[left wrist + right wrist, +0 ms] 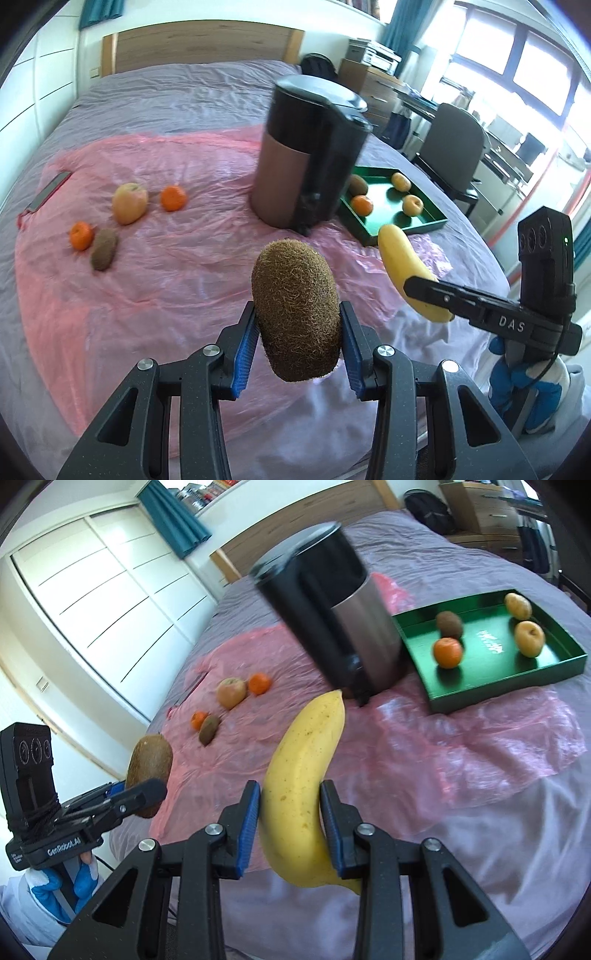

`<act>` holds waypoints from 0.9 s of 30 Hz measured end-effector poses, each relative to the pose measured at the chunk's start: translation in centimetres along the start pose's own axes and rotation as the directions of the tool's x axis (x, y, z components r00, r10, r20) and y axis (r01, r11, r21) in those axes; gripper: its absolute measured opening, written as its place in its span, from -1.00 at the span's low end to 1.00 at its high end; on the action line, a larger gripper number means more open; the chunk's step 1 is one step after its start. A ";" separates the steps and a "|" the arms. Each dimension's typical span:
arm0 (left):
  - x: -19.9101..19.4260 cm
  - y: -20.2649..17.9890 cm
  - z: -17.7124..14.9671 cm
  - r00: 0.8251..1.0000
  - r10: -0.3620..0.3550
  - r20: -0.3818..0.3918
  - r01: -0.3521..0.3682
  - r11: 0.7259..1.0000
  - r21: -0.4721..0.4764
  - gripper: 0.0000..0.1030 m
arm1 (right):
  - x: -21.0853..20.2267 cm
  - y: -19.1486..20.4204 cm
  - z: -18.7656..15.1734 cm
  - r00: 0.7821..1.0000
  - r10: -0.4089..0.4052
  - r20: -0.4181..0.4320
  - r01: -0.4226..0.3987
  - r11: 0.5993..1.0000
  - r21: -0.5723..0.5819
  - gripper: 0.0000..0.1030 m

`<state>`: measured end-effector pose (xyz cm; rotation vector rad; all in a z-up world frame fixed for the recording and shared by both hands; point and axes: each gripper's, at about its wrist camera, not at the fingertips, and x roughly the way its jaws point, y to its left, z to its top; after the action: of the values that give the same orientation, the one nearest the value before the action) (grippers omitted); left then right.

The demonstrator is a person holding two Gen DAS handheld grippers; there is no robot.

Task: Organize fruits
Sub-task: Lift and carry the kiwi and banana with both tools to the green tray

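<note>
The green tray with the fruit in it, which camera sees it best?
The right wrist view. There the green tray shows whole, all four fruits inside plain to see. In the left wrist view the tray sits farther off, with the kettle covering its left corner and the banana overlapping its front edge.

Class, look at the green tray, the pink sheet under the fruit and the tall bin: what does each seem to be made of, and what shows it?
Green tray: probably painted metal or coated card; smooth, glossy, crisp straight walls.
Pink sheet: thin plastic film; translucent, crinkled, shiny highlights.
Tall bin: brushed metal body, dull sheen; its black lid looks like glossy plastic.
</note>
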<state>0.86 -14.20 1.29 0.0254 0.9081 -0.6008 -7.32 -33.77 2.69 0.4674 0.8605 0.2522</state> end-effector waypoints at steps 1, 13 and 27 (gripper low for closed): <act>0.4 -0.8 0.3 1.000 -0.009 -0.006 0.010 1.000 0.014 -0.28 | -0.4 -0.7 0.3 1.000 -0.008 0.011 0.008 1.000 0.008 -0.40; 5.3 -8.8 3.7 0.993 -0.100 -0.070 0.108 0.985 0.134 -0.28 | -2.7 -7.9 3.9 0.992 -0.088 0.090 0.081 0.994 0.073 -0.41; 13.0 -14.9 9.0 0.983 -0.137 -0.119 0.161 0.960 0.228 -0.28 | -1.2 -15.4 9.8 0.980 -0.141 0.143 0.126 0.986 0.112 -0.41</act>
<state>6.07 -35.26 0.65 0.2060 0.9385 -0.8533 -0.11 -50.50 1.42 0.5151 0.7552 0.0484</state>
